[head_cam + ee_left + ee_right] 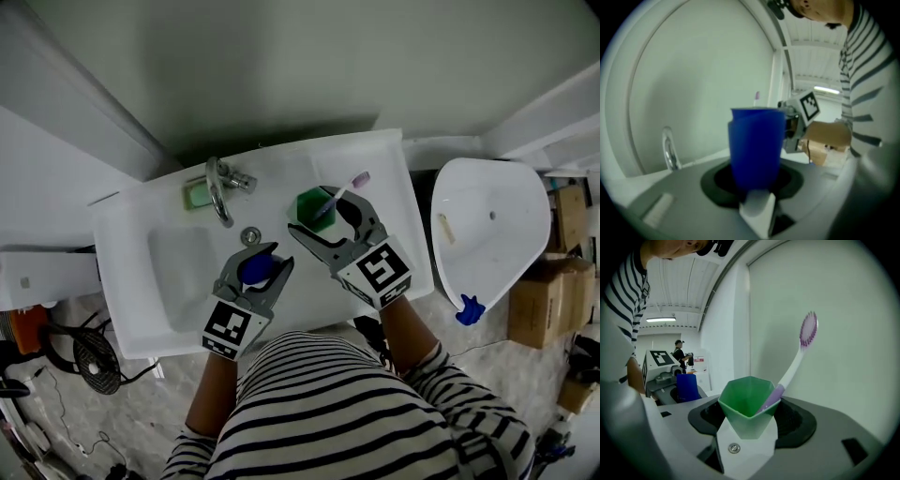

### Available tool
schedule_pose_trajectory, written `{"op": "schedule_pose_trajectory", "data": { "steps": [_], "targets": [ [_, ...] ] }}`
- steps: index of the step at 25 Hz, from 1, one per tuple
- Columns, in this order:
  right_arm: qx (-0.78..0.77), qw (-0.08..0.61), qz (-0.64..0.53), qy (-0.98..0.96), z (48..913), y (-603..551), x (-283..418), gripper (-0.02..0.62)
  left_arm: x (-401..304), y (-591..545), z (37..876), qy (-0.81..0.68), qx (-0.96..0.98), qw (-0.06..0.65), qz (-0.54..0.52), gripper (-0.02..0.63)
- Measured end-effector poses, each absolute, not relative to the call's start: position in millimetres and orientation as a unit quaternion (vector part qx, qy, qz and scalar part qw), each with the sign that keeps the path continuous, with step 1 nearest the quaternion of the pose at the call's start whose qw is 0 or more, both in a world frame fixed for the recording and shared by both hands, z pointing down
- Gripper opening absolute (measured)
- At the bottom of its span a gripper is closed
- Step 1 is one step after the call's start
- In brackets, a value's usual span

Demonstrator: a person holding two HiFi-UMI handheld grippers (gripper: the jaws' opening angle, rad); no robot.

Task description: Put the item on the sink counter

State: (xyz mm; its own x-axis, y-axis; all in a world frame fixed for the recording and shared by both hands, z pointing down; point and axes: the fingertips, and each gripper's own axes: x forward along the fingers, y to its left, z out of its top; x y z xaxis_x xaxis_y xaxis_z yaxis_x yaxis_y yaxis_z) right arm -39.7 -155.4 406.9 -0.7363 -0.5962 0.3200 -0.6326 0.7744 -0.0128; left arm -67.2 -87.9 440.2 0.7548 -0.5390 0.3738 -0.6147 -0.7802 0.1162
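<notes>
Holding blue cup, left gripper, green cup with toothbrush, right gripper

Head view: soft, even light is recorded. The sink is rendered bright white, the wall dim grey-green, and a dark shadow band is noted behind the tap. Straight edges are bowed.

Both gripper views: fisheye, with black vignetted corners.

- **Left gripper view:** blurred throughout. The blue cup is soft, and a ceiling strip light is seen.
- **Right gripper view:** sharper. The green cup is rendered crisply.
</notes>
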Motion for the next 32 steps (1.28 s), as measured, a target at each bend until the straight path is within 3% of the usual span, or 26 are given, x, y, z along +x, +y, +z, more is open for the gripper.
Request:
{"op": "schedule_pose_trajectory", "data": {
  "steps": [32],
  "targets": [
    [0.43, 0.215, 0.08, -0.873, 565.2, -294.5, -84.5, 0.311, -85.4, -127.0, 502.3, -0.324, 0.92, 0.145, 0.165, 0.137]
  ]
}}
